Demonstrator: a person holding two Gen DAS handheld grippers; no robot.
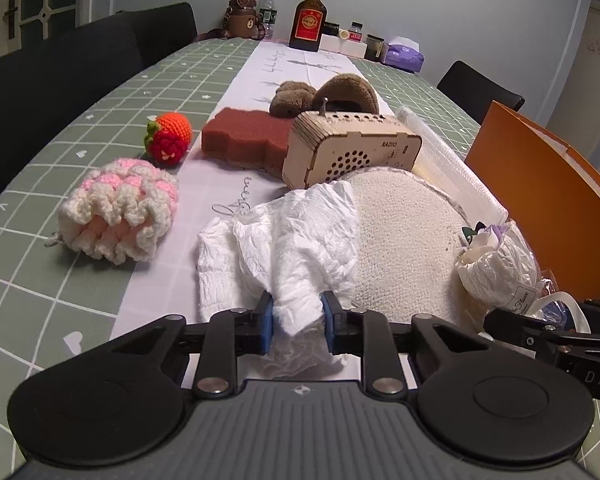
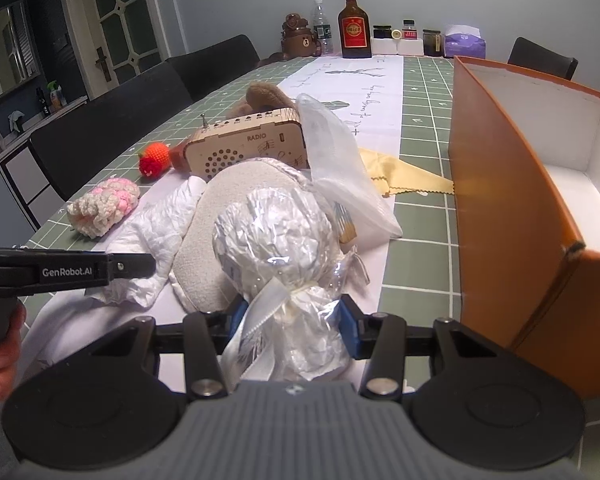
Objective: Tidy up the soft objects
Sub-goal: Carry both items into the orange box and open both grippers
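— Desk (image 1: 100, 96) first: what covers it?

— Green cloth with a white grid, and a white runner (image 1: 268, 60) with script printed down the middle. Dark chairs (image 1: 40, 92) stand along one side, a glazed door (image 2: 116, 12) is behind them, and the wall is pale grey.

— And at the far end?

— A brown bottle with a red label (image 1: 309, 16), a clear water bottle (image 1: 269, 6), a bear-shaped flask (image 1: 244, 14), small jars and a purple tissue pack (image 1: 404, 54).

— What crowds the middle?

— A wooden box marked RADIO (image 1: 350, 152), perforated at the front, sits just beside a rust-red sponge block (image 1: 244, 138) and in front of a brown plush toy (image 1: 324, 94). A round nubbly cream pad (image 1: 404, 232) lies against the radio. To the side are a crocheted strawberry (image 1: 168, 140) and a frilly pink-and-cream knitted piece (image 1: 118, 210). An orange box (image 2: 512, 200), open on top with a white inside, stands at the right, a yellow cloth (image 2: 404, 178) touching its wall.

— The grippers?

— The left gripper (image 1: 298, 318) has its jaws clamped on a crumpled white cloth (image 1: 296, 236) that drapes over the pad's edge. The right gripper (image 2: 294, 320) has its jaws closed on the tied neck of a crinkly plastic-wrapped bundle (image 2: 272, 232) with a white ribbon, close beside the orange box.
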